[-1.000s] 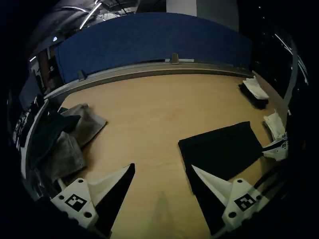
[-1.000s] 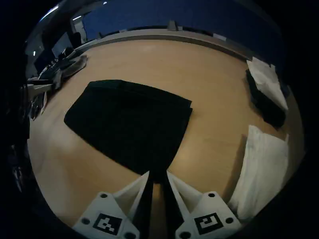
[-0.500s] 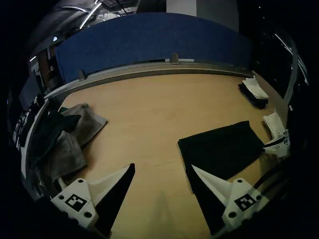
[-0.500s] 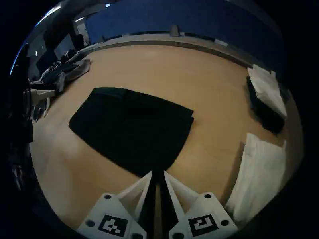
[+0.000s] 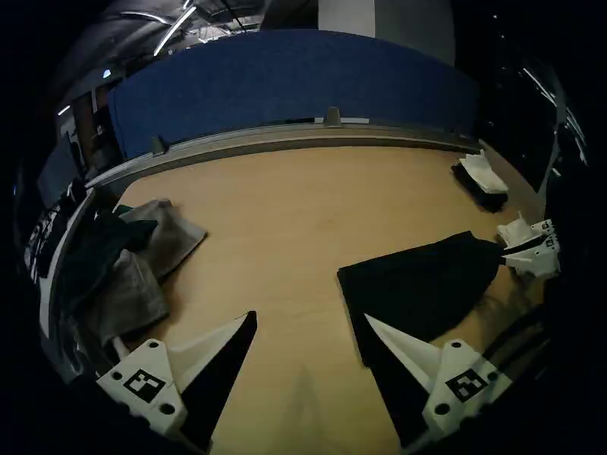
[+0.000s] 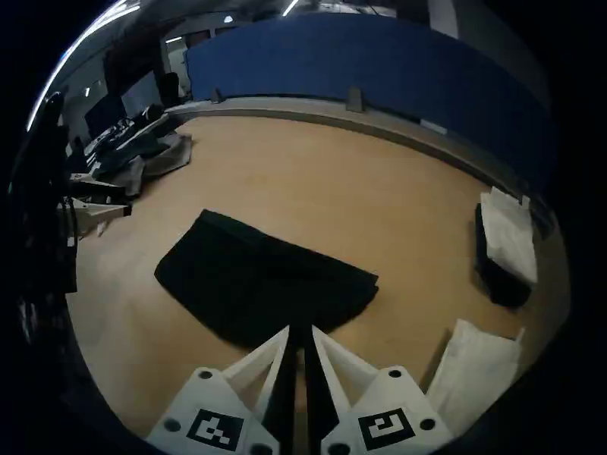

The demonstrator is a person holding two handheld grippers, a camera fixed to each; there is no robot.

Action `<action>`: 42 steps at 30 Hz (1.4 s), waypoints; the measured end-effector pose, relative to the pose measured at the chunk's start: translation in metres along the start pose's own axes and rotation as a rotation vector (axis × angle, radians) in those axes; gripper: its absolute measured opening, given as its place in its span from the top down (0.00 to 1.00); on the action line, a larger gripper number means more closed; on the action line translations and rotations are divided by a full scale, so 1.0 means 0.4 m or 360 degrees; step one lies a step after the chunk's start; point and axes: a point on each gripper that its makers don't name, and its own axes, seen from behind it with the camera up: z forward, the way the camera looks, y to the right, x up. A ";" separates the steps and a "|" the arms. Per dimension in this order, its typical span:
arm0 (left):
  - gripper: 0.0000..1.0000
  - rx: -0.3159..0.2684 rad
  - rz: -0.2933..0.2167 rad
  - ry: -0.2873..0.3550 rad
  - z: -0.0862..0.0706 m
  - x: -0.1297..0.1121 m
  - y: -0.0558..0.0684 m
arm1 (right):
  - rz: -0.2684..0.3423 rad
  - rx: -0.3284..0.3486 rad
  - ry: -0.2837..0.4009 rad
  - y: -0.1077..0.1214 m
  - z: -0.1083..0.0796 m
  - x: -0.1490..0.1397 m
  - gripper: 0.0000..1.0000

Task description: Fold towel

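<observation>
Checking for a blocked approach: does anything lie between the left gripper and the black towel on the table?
Nothing visible does. The open left gripper hangs at the near edge of the black towel, over bare table. The grey towels lie off to one side; the right gripper pinches the towel's far corner.

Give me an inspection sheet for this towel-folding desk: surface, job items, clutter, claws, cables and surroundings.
Surface: wooden table, light wood.
Job's things: black towel, folded, one corner pinched and raised off the table.
Clutter: heap of grey and dark cloths; white-on-black folded stack; white folded towel.
Claws: left claw open, holding nothing; right claw shut on the black towel's corner.
Cables: nothing seen.
Surroundings: blue partition along the table's far edge.
</observation>
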 end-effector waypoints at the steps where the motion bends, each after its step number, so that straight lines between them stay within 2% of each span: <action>1: 0.05 -0.0001 -0.0001 0.0002 -0.002 0.000 0.000 | -0.0007 0.0002 0.0003 -0.004 0.002 0.006 0.94; 11: 0.05 0.0000 -0.0015 0.0011 -0.016 -0.005 -0.007 | -0.0072 0.0027 0.0020 -0.039 0.017 0.055 0.94; 17: 0.05 0.0006 -0.0035 0.0019 -0.031 -0.013 -0.016 | -0.0152 0.0077 0.0019 -0.092 0.045 0.102 0.94; 26: 0.06 0.0007 -0.0110 0.0049 -0.065 -0.020 -0.036 | -0.0330 0.0205 0.0000 -0.242 0.102 0.168 0.94; 32: 0.05 0.0018 -0.0161 0.0063 -0.082 -0.034 -0.055 | -0.0454 0.0299 -0.0017 -0.342 0.132 0.183 0.94; 42: 0.05 0.0030 -0.0266 0.0059 -0.091 -0.072 -0.073 | -0.0678 0.0488 -0.0085 -0.497 0.200 0.129 0.94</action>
